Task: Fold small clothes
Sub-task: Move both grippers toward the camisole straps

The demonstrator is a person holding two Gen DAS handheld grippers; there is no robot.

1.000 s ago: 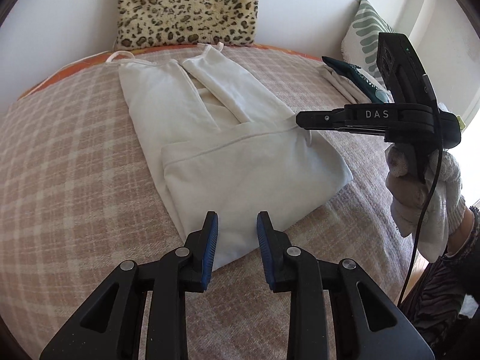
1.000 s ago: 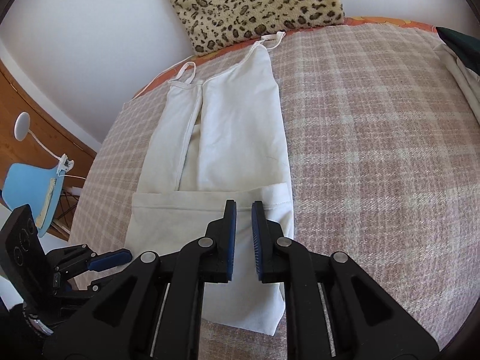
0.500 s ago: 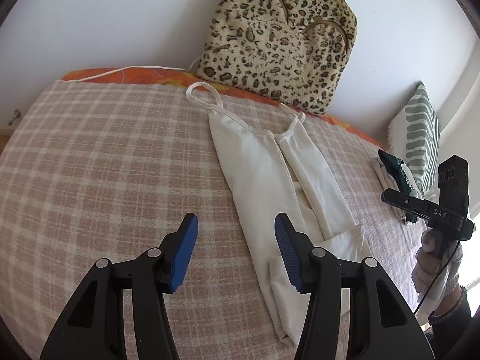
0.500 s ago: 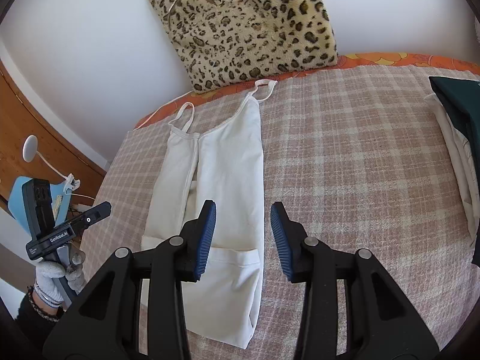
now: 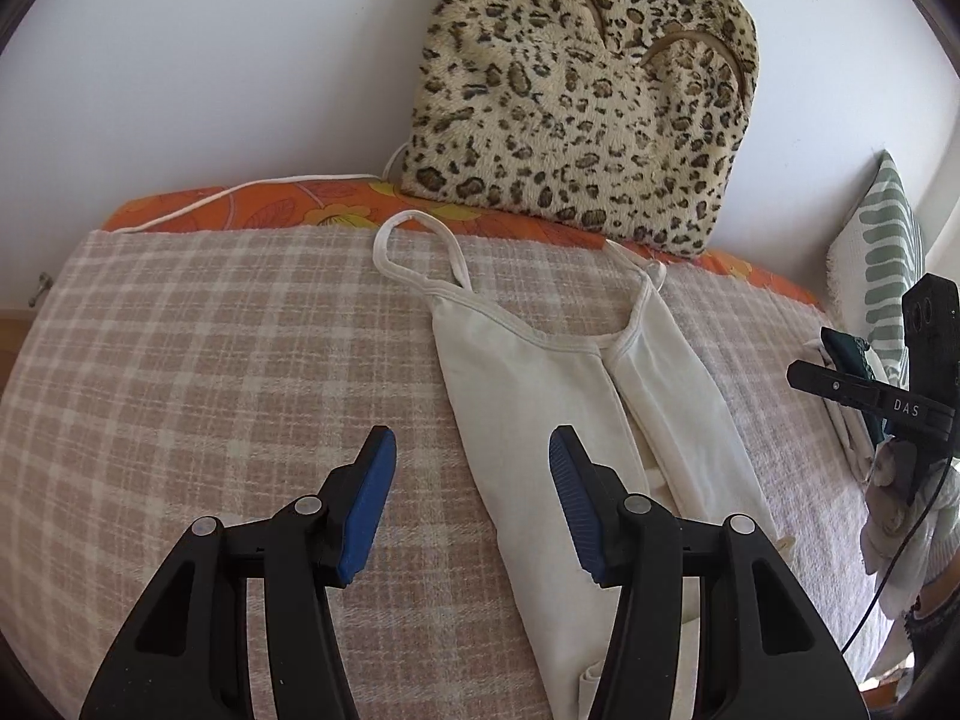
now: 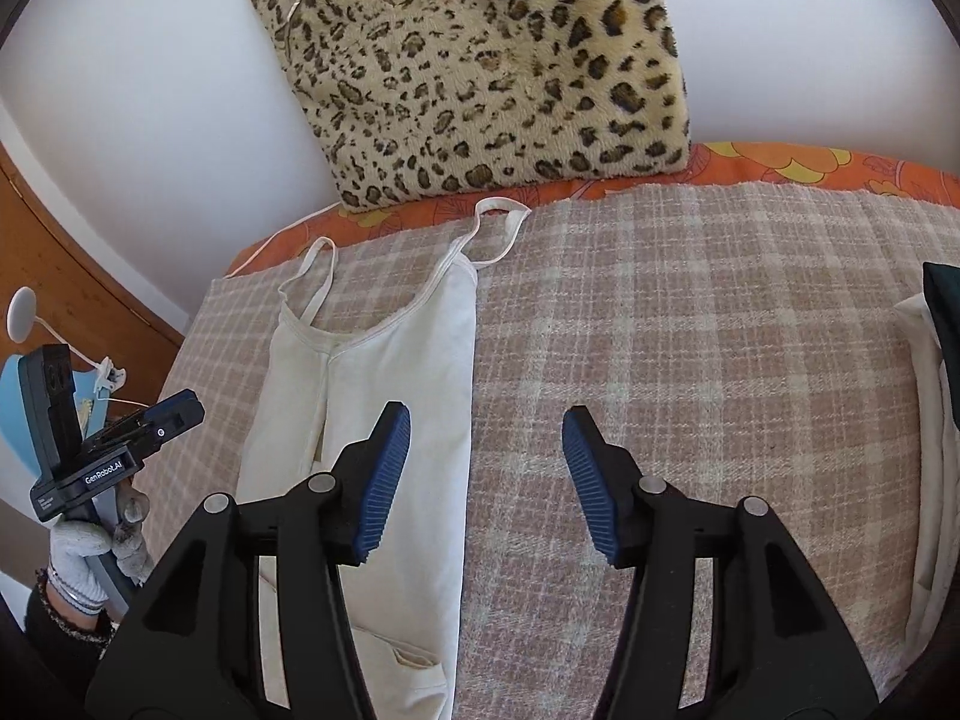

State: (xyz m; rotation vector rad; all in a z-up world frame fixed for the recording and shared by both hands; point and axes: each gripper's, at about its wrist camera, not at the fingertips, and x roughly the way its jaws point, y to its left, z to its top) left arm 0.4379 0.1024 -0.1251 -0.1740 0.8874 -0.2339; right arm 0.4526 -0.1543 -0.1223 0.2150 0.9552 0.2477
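Observation:
A white strappy top (image 5: 540, 396) lies on the checked bedspread (image 5: 210, 360), its sides folded inward and its hem turned up near me. My left gripper (image 5: 471, 456) hangs open above the top's left edge, nothing between its blue pads. In the right wrist view the same top (image 6: 390, 372) lies left of centre. My right gripper (image 6: 486, 438) hovers over the top's right edge with its jaws opening and nothing between them. Each gripper shows in the other's view, the right gripper (image 5: 870, 396) in a gloved hand at the right, the left gripper (image 6: 120, 444) at the left.
A leopard-print cushion (image 5: 582, 90) leans on the white wall at the head of the bed. Folded white and dark green clothes (image 6: 936, 360) lie at the right by a green-patterned pillow (image 5: 888, 264). A wooden unit and a blue chair (image 6: 36, 396) stand left.
Both grippers let go of the folded-up hem and opened. Both drew forward along the top toward its straps and the cushion; the left one swung round to the top's left side.

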